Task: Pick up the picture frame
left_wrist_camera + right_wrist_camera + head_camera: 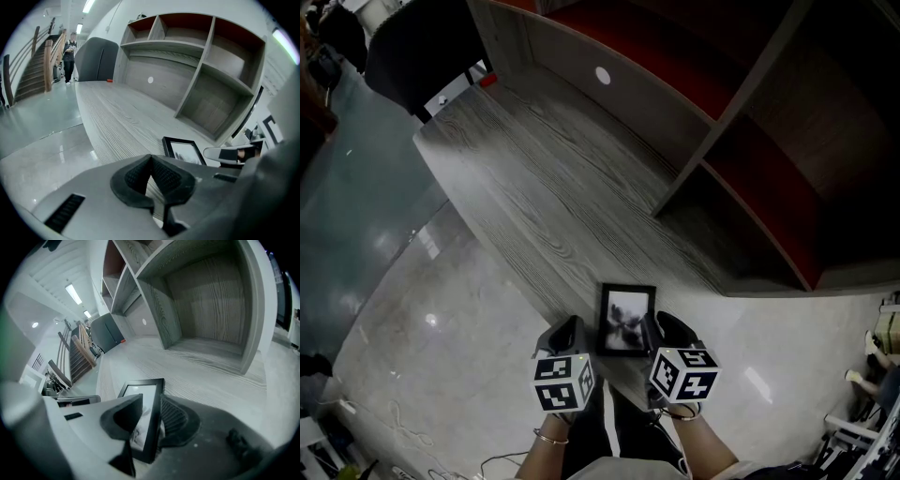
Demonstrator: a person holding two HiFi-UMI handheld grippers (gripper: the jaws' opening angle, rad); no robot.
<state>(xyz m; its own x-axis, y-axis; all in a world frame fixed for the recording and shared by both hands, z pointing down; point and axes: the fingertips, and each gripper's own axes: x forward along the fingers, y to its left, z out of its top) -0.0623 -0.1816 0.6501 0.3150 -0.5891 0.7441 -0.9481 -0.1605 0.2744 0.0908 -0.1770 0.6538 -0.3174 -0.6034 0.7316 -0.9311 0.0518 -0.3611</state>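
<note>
Looks steeply down on a long grey wood-grain desk (534, 187), backed by a grey shelf unit (741, 122) with red rear panels, above a pale glossy floor (412, 347). Near the desk's front edge, close to the person, finds a small black picture frame (626, 320) holding a dark, blurry print, flanked by two handheld grippers. Places the left gripper (569, 330) just beside the frame's left edge, apart from it, and the right gripper (660, 328) at the frame's right edge. Behind each, shows a cube (563, 382) with square black-and-white markers, then a forearm. On the left wrist, shows a thin bracelet (550, 438).

In the left gripper view, shows that gripper's jaws pressed together, ribbed pads (161, 176) meeting at the tips, with nothing between them but a sliver of desk grain. Ahead and to the right, shows the picture frame (183, 151) on the desk, with the right gripper at its far side. Far off on the left, shows a staircase (33, 70) and a standing person (70, 49).

In the right gripper view, shows that gripper's jaws closed on the picture frame (140, 404), pinching its black right border, with one jaw over the glass face and the other's ribbed pad against the outer side. Cannot tell whether the frame rests on the desk or sits a little above it.
</note>
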